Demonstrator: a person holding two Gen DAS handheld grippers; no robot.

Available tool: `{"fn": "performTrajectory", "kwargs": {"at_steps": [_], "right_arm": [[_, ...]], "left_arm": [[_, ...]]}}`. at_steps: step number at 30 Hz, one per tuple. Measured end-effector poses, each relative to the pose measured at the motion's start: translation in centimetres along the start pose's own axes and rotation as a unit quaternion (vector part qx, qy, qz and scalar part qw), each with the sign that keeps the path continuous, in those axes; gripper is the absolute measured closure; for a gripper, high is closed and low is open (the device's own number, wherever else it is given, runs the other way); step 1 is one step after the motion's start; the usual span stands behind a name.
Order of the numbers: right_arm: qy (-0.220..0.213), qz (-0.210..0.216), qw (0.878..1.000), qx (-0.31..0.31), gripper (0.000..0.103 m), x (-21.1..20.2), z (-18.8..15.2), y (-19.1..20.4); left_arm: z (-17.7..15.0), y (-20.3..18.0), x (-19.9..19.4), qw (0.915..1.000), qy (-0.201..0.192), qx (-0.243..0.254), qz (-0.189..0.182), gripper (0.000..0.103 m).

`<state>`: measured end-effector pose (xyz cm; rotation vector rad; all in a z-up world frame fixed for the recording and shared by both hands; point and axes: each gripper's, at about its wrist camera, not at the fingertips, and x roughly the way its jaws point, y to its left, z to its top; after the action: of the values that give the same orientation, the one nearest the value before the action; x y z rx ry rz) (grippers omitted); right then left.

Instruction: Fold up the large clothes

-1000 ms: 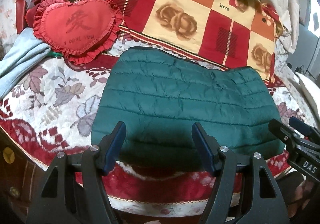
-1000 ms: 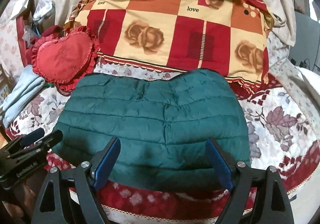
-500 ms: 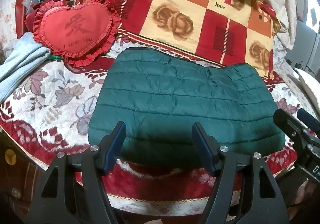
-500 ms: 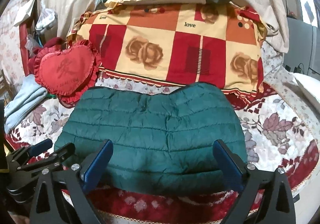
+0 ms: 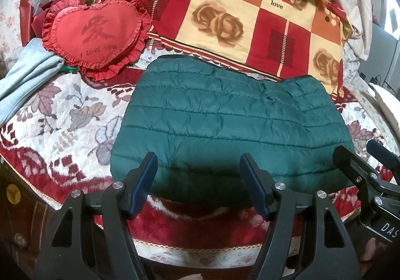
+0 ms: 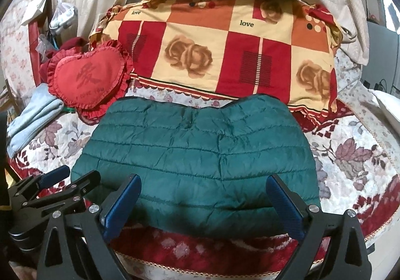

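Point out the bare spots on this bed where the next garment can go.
Bare floral bedspread lies right of the green quilted jacket, and a smaller patch left of it, below the heart pillow. The back is crowded: checked quilt, heart pillow, light blue folded cloth.

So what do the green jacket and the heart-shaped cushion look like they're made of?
The green quilted jacket looks like thin synthetic shell fabric, probably nylon or polyester, with puffy filling: slight sheen, fine crinkles and stitched horizontal channels. The red heart cushion looks like matte woven cloth, perhaps cotton, with gathered ruffle edging and printed lettering.
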<state>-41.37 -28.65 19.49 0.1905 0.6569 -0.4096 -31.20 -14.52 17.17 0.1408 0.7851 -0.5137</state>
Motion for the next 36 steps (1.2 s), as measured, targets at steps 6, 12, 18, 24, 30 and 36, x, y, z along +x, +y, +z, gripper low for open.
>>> {"fn": "performTrajectory", "kwargs": {"at_steps": [6, 12, 18, 24, 30, 36], "right_arm": [[0.007, 0.0, 1.0, 0.009, 0.004, 0.15, -0.09, -0.14], [0.011, 0.003, 1.0, 0.016, 0.004, 0.35, -0.24, -0.37], [0.015, 0.003, 1.0, 0.016, 0.004, 0.52, -0.31, -0.1], [0.016, 0.003, 1.0, 0.017, 0.004, 0.54, -0.34, -0.07], [0.019, 0.005, 1.0, 0.02, 0.004, 0.62, -0.42, 0.02], [0.016, 0.005, 1.0, 0.022, 0.004, 0.65, -0.43, 0.0]], "left_arm": [[0.0, 0.0, 0.01, 1.0, 0.0, -0.001, 0.0, 0.034], [0.01, 0.0, 0.01, 1.0, 0.0, -0.002, 0.0, 0.034], [-0.26, 0.29, 0.24, 1.0, 0.002, -0.001, 0.003, 0.034], [-0.27, 0.25, 0.26, 1.0, 0.001, -0.001, 0.003, 0.034], [-0.29, 0.15, 0.29, 1.0, 0.001, 0.0, 0.004, 0.034], [-0.31, 0.2, 0.39, 1.0, 0.002, 0.0, 0.003, 0.034]]}}
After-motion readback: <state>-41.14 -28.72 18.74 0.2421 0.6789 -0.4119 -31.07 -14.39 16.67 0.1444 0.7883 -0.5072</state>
